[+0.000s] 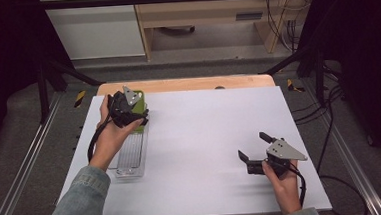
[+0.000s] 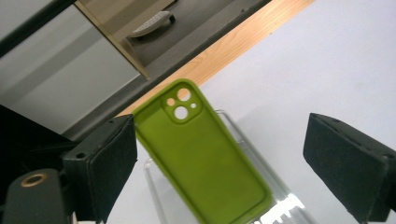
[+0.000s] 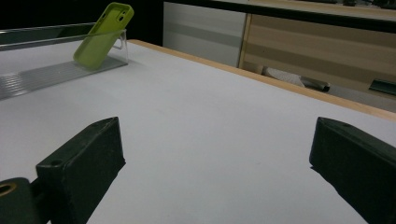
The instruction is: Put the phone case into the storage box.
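Dim room with dark framing and wooden furniture behind. White counter (image 1: 196, 152) with a wood edge at the far side. Clear tray (image 1: 131, 158) near the left edge, green phone case (image 2: 201, 158) leaning tilted at its far end. Left tool (image 2: 224, 158) wide open around the case, not pressing it. Right tool (image 1: 254, 151) open too, empty, over bare counter.

In the high view, the left gripper (image 1: 126, 107) covers most of the green phone case (image 1: 139, 112) at the clear tray's (image 1: 130, 167) far end. In the left gripper view, the case's lower end is cut off by the bottom edge.
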Tool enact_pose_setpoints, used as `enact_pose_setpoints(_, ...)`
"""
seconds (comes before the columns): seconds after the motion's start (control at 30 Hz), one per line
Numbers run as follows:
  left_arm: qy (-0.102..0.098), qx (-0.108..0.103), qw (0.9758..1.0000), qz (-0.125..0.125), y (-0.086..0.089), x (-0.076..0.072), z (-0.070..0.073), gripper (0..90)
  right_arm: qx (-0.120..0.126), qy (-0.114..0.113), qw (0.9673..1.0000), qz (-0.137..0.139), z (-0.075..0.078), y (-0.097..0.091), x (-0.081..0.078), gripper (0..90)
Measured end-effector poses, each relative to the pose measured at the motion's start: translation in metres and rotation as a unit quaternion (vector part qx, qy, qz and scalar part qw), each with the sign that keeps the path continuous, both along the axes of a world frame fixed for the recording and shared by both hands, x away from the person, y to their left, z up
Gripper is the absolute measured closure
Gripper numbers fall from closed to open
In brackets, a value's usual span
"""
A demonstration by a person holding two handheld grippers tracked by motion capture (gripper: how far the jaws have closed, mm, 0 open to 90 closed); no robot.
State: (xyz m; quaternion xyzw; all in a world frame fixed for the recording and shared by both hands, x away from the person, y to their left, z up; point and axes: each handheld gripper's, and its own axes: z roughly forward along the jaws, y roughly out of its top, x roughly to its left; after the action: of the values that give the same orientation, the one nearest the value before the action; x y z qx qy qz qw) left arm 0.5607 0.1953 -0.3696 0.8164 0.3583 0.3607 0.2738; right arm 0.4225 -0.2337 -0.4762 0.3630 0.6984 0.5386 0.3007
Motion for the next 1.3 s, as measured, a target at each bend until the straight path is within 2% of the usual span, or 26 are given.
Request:
enact_pose_setpoints(0.13, 0.0, -0.019, 0.9998, -0.004, -0.005, -0.005, 0.0, 9.3, 0.002, 0.0, 1.0, -0.001, 0.0, 0.0, 0.0, 3.2)
enact_pose_setpoints(0.3, -0.001, -0.027, 0.9995, -0.016, -0.014, -0.012, -0.002, 8.5, 0.002, 0.0, 1.0, -0.001, 0.0, 0.0, 0.0, 3.2)
enact_pose_setpoints(0.4, -0.002, -0.042, 0.9989, -0.021, -0.02, -0.017, -0.002, 8.5, 0.003, 0.001, 1.0, -0.002, 0.0, 0.0, 0.0, 3.2)
enact_pose_setpoints(0.5, -0.005, -0.032, 0.9991, -0.028, -0.025, -0.024, 0.0, 8.4, 0.004, 0.0, 1.0, -0.002, 0.0, 0.0, 0.0, 3.2)
enact_pose_setpoints(0.57, -0.004, -0.045, 0.9985, -0.032, -0.028, -0.029, 0.002, 8.2, 0.006, -0.001, 1.0, -0.004, 0.001, -0.001, -0.001, 3.2)
enact_pose_setpoints(0.63, -0.006, -0.067, 0.9968, -0.043, -0.031, -0.034, 0.005, 8.0, 0.005, -0.002, 1.0, -0.007, 0.001, -0.001, -0.001, 3.2)
enact_pose_setpoints(0.77, -0.02, -0.089, 0.9952, -0.036, -0.035, -0.047, 0.009, 7.6, -0.002, 0.001, 0.9998, -0.019, 0.001, 0.0, -0.001, 3.2)
enact_pose_setpoints(0.83, -0.028, -0.111, 0.9927, -0.04, -0.035, -0.056, 0.01, 6.8, -0.001, 0.001, 0.9998, -0.02, 0.001, 0.0, -0.001, 3.1)
enact_pose_setpoints(1.03, -0.047, -0.116, 0.9909, -0.051, -0.037, -0.076, 0.011, 5.8, 0.006, 0.004, 0.9998, -0.019, 0.002, 0.001, -0.001, 3.1)
enact_pose_setpoints(1.2, -0.045, -0.133, 0.9885, -0.056, -0.034, -0.087, 0.014, 5.2, 0.013, 0.005, 0.9997, -0.021, 0.002, 0.001, -0.001, 2.8)
enact_pose_setpoints(1.23, -0.046, -0.138, 0.9877, -0.056, -0.033, -0.089, 0.014, 5.1, 0.013, 0.005, 0.9997, -0.02, 0.002, 0.001, -0.001, 2.6)
enact_pose_setpoints(1.3, -0.045, -0.158, 0.9848, -0.055, -0.03, -0.092, 0.016, 5.1, 0.014, 0.005, 0.9996, -0.023, 0.002, 0.001, -0.001, 2.5)
